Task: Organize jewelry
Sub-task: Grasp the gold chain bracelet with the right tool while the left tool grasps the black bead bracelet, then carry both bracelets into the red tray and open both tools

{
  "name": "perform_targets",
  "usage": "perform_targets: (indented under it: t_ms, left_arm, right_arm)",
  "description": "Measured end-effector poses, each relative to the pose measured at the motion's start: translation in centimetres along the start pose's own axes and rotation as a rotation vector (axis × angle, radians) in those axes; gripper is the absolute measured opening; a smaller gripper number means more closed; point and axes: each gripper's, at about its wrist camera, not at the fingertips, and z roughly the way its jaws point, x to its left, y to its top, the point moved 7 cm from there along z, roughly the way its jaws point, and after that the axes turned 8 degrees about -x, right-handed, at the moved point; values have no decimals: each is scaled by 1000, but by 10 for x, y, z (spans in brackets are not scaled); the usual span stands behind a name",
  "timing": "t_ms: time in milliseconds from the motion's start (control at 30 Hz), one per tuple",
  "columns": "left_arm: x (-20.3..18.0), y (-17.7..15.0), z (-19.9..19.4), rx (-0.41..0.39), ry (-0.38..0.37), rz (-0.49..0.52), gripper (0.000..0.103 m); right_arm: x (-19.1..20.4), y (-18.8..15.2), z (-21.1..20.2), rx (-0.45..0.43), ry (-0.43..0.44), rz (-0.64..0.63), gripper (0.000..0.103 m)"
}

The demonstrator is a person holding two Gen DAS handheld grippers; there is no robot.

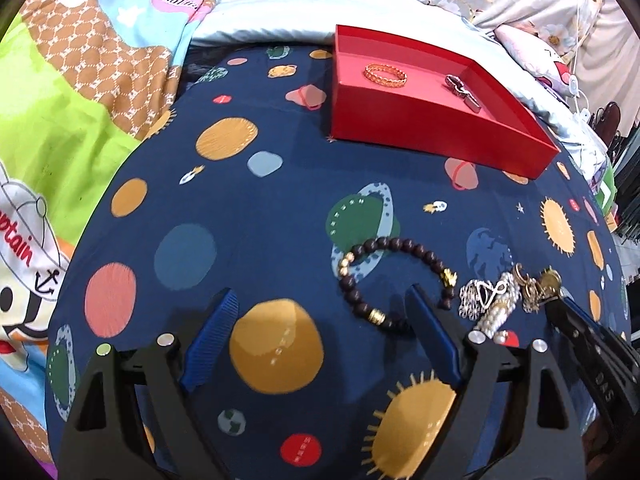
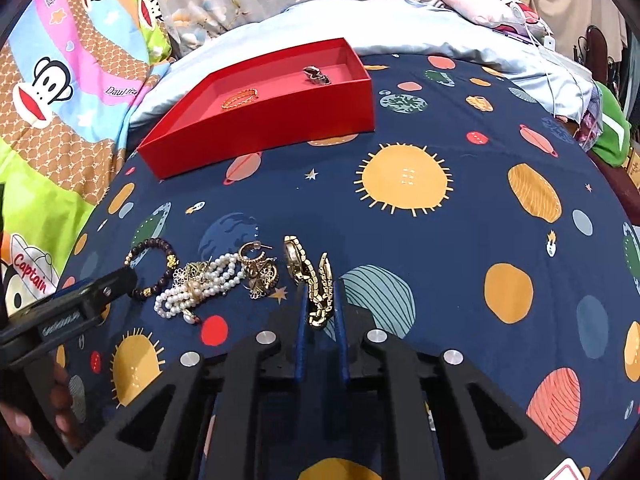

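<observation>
— Gripping a gold link watch (image 2: 316,280) on the bed, right gripper (image 2: 321,312) jaws pinch its band.
— Left gripper (image 1: 320,312) jaws spread; red box (image 1: 420,120) holds an orange bracelet (image 1: 385,75).

Red box (image 2: 276,120); navy planet-print sheet (image 2: 440,248); gold watch (image 2: 316,280); white pearls (image 2: 200,292).

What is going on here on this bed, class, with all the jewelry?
A person with two handheld grippers is sorting jewelry into a red box. The right gripper is shut on a gold watch. The left gripper is open beside a dark beaded bracelet. A pearl bracelet and gold pieces wait on the bedspread; the box holds an orange bracelet and a dark piece.
</observation>
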Motion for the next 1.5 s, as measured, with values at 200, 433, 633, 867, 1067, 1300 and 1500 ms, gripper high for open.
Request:
perform_targets:
  t_ms: [200,433,633,867,1067,1300,1500]
  left_arm:
    - [-11,7,5,-11,-31,11,75]
    - [-28,9,8,-16,-60,42,74]
    - [-38,10,10,-9,-85,40,81]
    - [-44,6,13,-24,-16,125,70]
    - [-38,6,8,-32,-22,113,44]
    - [-33,6,3,-13,-99,70,11]
    - [-30,8,-7,-27,-118,65,7]
  right_arm:
    - [-1,-1,-1,-5,7,1,11]
    - [-3,-1,-1,-4,13,8,11]
    - [-3,0,0,-2,19,17,11]
    - [-3,0,0,-2,20,16,11]
    - [-4,0,0,-2,20,17,11]
    - [-1,-1,-2,2,31,28,11]
    - [2,0,-8,-9,35,32,11]
